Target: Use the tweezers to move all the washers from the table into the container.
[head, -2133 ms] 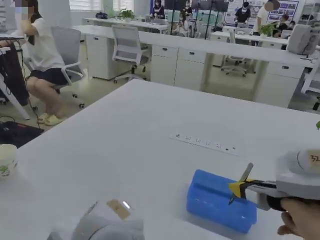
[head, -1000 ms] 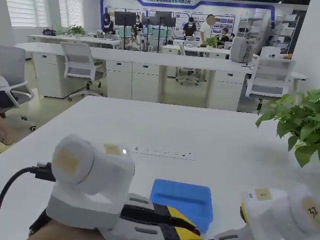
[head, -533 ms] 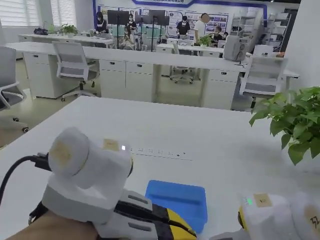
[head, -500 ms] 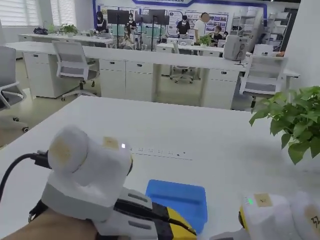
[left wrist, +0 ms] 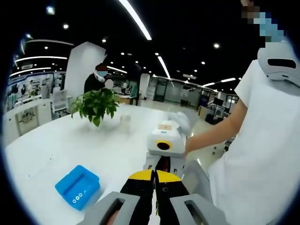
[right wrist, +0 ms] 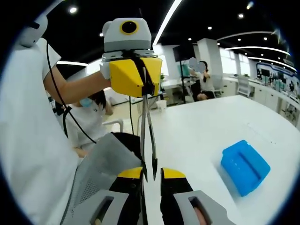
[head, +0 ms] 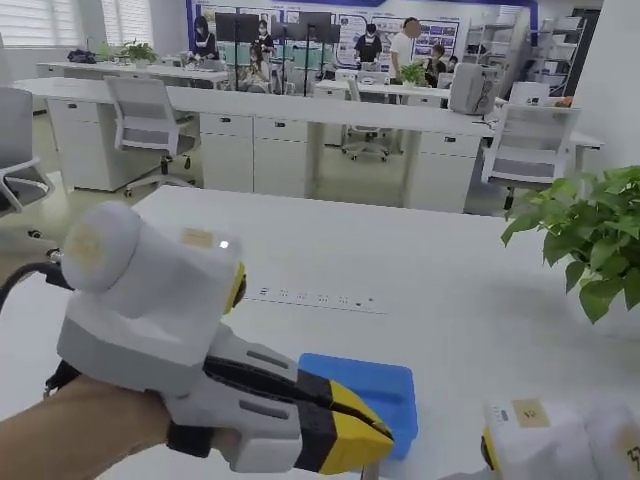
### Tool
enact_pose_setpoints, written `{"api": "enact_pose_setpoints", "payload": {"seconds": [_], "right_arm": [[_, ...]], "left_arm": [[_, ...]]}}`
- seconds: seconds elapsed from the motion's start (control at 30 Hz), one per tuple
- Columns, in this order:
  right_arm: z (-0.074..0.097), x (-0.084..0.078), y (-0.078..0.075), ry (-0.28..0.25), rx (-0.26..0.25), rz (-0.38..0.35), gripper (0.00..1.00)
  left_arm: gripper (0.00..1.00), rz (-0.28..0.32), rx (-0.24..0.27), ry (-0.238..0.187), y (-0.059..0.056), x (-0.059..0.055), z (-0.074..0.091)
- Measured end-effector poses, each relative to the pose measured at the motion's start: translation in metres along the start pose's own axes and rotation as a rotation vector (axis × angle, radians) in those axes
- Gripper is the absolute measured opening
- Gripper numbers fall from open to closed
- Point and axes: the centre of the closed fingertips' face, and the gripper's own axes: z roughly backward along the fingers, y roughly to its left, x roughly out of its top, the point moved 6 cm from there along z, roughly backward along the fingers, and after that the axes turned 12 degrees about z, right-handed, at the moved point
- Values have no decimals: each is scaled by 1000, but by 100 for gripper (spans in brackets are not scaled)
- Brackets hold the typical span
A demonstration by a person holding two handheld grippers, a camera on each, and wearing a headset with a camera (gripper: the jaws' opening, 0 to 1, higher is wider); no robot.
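A white table (head: 480, 300) carries a blue container (head: 395, 375), the reference for everything here. The person's left hand (head: 95, 435) comes in on the container's near left side, forearm level. It grips the left gripper (head: 372, 440), which angles across and down so its yellow tips overlap the container's near left corner in the head view. The right gripper (right wrist: 152, 174) is on the container's near right side, raised off the table and turned to face the left gripper nose to nose.

The left gripper's jaws are closed on the upper end of the tweezers (right wrist: 147, 136). The tweezers run straight from that gripper toward the right gripper, points leading, well apart from the container. The right gripper's jaws are a narrow gap apart, and the tweezer points sit inside that gap, close to one jaw. Small pale dots (left wrist: 77, 198) lie inside the container, probably washers.
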Motion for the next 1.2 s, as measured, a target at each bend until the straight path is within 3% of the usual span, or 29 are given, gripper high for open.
{"api": "enact_pose_setpoints", "payload": {"seconds": [0.27, 0.43, 0.53, 0.63, 0.77, 0.83, 0.9, 0.97, 1.03, 1.13, 1.2], "right_arm": [[2, 5, 1, -33, 17, -9, 5], [6, 3, 2, -3, 35, 5, 2], [8, -1, -2, 78, 11, 71, 1], [7, -6, -4, 157, 40, 36, 1], [5, -8, -7, 234, 46, 96, 0], [5, -12, -9, 304, 55, 109, 0], [4, -15, -11, 366, 61, 160, 0], [2, -17, -13, 394, 95, 172, 0], [2, -19, -18, 440, 94, 203, 0], [1, -23, -23, 524, 119, 219, 0], [-1, -28, -26, 583, 152, 238, 0]], "left_arm": [[0, 0, -2, -8, -1, -3, 3], [0, -1, 7, -2, -1, -5, 7], [0, 1, 35, 14, 3, -9, 8], [0, 6, 80, 81, 9, -19, 8], [4, -19, 96, 192, 11, -33, 6], [6, -22, 142, 223, 16, -38, 5], [7, -31, 154, 257, 19, -44, 3], [9, -15, 163, 314, 22, -52, 1], [13, -19, 190, 356, 27, -58, -2], [14, -26, 203, 376, 31, -64, -7], [14, -25, 221, 416, 34, -70, -8]]}}
